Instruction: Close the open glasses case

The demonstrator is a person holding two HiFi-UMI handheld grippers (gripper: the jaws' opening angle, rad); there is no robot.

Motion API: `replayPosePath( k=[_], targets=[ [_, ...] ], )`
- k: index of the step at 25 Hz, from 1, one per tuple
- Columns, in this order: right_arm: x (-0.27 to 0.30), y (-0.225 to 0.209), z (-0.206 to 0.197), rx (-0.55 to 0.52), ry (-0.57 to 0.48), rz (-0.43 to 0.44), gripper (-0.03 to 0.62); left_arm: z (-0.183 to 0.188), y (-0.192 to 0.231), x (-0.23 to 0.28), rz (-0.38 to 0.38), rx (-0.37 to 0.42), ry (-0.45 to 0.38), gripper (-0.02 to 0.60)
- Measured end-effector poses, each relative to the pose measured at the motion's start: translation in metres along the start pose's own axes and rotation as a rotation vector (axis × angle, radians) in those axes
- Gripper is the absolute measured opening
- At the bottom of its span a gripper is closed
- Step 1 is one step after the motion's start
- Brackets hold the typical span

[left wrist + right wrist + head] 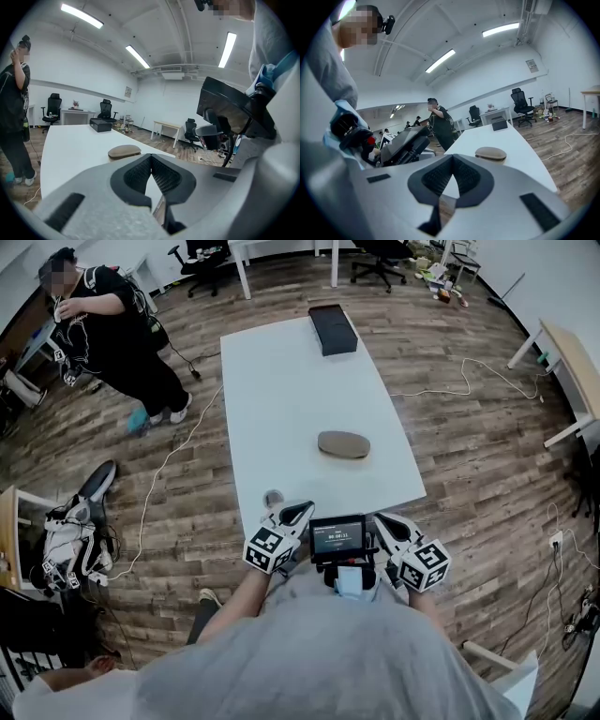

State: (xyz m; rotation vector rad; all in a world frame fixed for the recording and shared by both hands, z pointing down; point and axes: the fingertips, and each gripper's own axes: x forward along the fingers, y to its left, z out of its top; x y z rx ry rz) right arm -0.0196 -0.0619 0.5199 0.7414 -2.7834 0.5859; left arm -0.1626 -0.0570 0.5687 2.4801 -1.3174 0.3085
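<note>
The brown oval glasses case (343, 443) lies flat on the white table (281, 390), right of centre, with its lid down. It shows ahead in the left gripper view (124, 151) and in the right gripper view (491, 153). Both grippers hover at the table's near edge, close to the person's body and well short of the case. My left gripper (298, 513) (151, 157) is shut with nothing between its pads. My right gripper (387, 521) (452, 157) also has its tips together and holds nothing.
A black box (333, 329) sits at the table's far end. A person in black (112, 334) stands on the wooden floor to the left. A small screen (338, 536) hangs between the grippers. Cables (169, 465) trail over the floor, with office chairs (380, 259) beyond.
</note>
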Motion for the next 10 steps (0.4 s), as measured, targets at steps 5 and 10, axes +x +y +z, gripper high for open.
replayPosePath(
  k=[5,10],
  targets=[
    [0.0,0.003,-0.0029,0.001,0.004,0.001,0.029,-0.0013,0.0008,-0.0017,0.001,-0.006,-0.006,0.018],
    [0.0013,0.0039,-0.001,0.003,0.004,0.001,0.029,0.0021,0.0029,-0.002,-0.002,-0.015,-0.008,0.018]
  ],
)
